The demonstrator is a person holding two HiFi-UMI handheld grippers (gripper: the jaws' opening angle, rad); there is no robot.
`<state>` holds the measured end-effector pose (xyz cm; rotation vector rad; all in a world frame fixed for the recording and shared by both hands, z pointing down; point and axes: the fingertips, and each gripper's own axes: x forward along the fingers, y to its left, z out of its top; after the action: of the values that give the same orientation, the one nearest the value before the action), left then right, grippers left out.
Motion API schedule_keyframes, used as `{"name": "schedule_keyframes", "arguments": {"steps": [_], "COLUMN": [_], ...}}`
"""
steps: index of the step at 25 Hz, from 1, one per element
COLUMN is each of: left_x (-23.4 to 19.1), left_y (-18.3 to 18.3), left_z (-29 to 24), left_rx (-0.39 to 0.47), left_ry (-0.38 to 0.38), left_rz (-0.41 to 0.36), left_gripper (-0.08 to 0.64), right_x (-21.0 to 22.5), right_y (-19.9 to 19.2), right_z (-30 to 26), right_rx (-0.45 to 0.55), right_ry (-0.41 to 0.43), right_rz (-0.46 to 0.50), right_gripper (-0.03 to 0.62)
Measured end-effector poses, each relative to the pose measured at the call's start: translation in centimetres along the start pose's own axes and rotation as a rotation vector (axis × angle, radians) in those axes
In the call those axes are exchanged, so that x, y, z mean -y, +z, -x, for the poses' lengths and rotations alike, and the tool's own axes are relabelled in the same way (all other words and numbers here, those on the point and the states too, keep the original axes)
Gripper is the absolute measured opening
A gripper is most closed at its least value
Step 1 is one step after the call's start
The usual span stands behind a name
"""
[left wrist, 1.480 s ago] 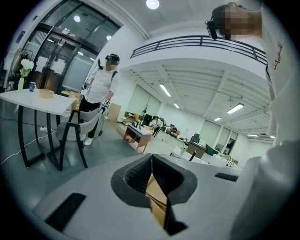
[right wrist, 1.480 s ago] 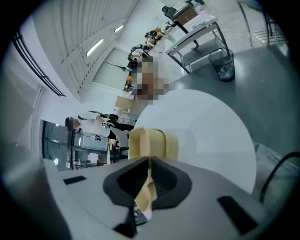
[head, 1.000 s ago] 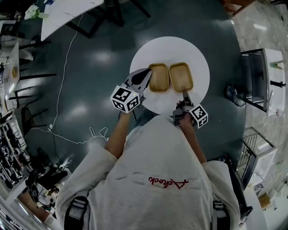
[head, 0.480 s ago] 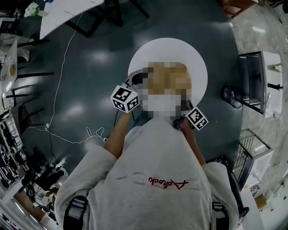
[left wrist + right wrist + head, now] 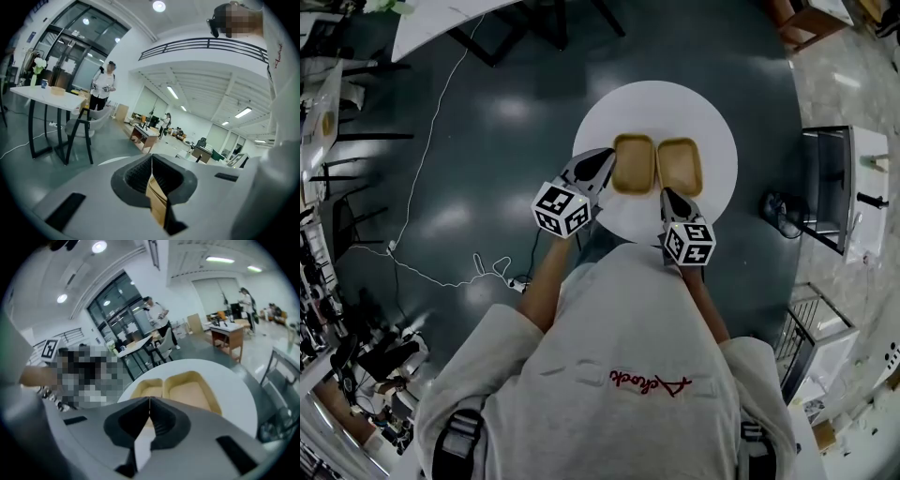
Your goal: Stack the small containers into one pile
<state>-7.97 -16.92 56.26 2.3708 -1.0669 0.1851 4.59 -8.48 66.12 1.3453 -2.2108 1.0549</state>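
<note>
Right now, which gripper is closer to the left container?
Left. The left gripper is clamped on the outer rim of the left container; the right gripper, its jaws just closed on nothing, is by the near end of the right container.

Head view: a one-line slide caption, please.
Left gripper shut on rim of left container; right gripper shut, empty, near right container on white table.

Left tan shallow rectangular container (image 5: 634,164): sits on the round white table (image 5: 656,105), just beside the right tan shallow rectangular container (image 5: 680,166). Thin white cable (image 5: 431,131): trails over the dark smooth floor (image 5: 506,187), left of that table. Long white desk (image 5: 441,19): stands behind, far left.
</note>
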Motion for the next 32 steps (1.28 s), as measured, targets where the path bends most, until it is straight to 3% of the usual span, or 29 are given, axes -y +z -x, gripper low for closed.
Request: {"name": "schedule_keyframes", "arguments": {"steps": [3,5,17,21,25,32], "left_x": [-0.6,-0.9,-3.2,-4.1,-5.1,-6.6], "left_y": [-0.2,-0.5,-7.3,-10.1,-12.7,-16.2], "left_z": [0.8,1.4,3.6,2.8,1.5,0.2], "left_rx": [0.013,0.016,-0.076,-0.145,-0.214,-0.355], "left_ry": [0.024,0.042,0.163,0.174,0.17,0.199], "left_rz": [0.015,0.024,0.122,0.158,0.201,0.216], "left_gripper": [0.012,0.011,0.014,0.019,0.095,0.095], "right_x": [-1.9,-2.7,-4.0,-3.6,-2.9,-1.6], "right_y": [-0.4,-0.7,-1.5,-1.5,-1.9,-2.5], "right_z": [-1.0,-1.4,-1.6,-1.6,-1.2,-0.6], "right_rx": [-0.061,-0.082,-0.136,-0.143,-0.148,-0.16], "right_ry": [0.043,0.068,0.122,0.119,0.106,0.087], "right_rz": [0.176,0.212,0.266,0.27,0.258,0.24], "right_gripper": [0.022,0.023,0.023,0.023,0.023,0.023]}}
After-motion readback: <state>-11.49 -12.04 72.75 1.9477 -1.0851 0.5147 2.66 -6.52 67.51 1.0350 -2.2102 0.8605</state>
